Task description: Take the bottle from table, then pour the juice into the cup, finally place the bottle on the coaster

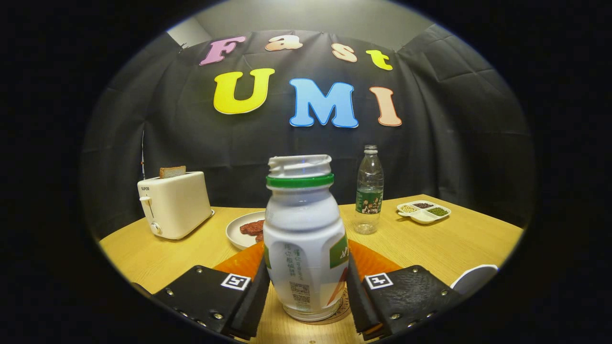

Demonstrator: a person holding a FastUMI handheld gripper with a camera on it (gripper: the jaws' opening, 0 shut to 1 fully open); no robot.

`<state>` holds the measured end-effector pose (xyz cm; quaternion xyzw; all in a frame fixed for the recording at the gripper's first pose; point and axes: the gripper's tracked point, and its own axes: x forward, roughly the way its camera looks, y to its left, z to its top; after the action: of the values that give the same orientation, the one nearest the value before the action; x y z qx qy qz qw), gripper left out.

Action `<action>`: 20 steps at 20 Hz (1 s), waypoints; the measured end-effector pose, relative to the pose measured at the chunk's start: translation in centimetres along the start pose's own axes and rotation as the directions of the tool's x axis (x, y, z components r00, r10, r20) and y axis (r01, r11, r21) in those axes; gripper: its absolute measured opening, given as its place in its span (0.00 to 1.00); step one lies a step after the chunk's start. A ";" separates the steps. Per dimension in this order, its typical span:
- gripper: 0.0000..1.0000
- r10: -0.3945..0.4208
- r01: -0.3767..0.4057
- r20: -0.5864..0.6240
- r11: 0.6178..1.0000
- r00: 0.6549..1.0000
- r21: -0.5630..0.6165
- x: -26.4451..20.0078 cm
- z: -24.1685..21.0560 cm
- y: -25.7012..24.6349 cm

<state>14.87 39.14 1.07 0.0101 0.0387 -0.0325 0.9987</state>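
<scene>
The hand-held gripper carried two broad, textured finger plates, each studded with small round silver screws and bearing a square black-and-white fiducial marker near its inner edge.

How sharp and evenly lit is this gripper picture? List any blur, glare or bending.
Gripper view: the white bottle between the gripper jaws is sharp, with soft glare on its shoulder; the fisheye lens bends the table edge and the booth wall; light is even on the tabletop, dimmer toward the wall's sides; the toaster and clear bottle beyond remain in focus.
</scene>
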 end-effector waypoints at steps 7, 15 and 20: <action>0.98 0.019 -0.020 -0.029 1.000 0.999 -0.013 -0.2 -0.7 0.4; 0.99 0.051 -0.051 -0.034 0.998 0.998 -0.021 -1.5 -0.3 1.1; 0.99 0.069 -0.072 0.093 0.997 0.993 0.020 -4.4 5.1 1.4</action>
<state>11.02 40.73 6.51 0.0218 -0.0083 0.0020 0.9997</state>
